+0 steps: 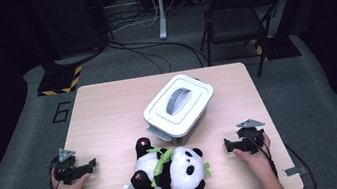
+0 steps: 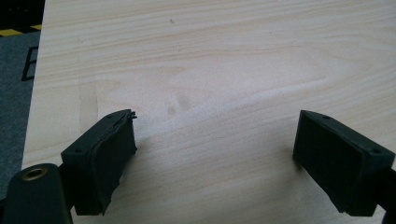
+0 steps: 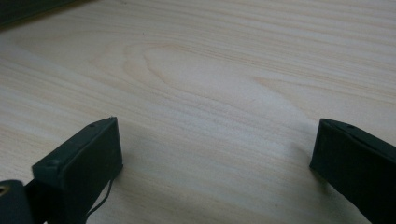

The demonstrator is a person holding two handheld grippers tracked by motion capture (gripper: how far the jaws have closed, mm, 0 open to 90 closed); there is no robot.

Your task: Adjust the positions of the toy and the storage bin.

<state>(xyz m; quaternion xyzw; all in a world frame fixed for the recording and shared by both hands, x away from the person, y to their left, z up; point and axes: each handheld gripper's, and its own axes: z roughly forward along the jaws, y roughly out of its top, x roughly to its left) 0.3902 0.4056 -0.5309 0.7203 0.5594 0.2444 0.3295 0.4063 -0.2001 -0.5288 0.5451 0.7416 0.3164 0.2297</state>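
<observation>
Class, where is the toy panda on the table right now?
In the high view the toy panda lies near the table's front edge, just in front of the white lidded box.

Plush panda (image 1: 170, 171) lying on the table (image 1: 103, 114) just before a lidded white box (image 1: 179, 105), left hand-held gripper (image 1: 92, 164) and right hand-held gripper (image 1: 226, 145) resting either side, jaws pointing inward.
</observation>
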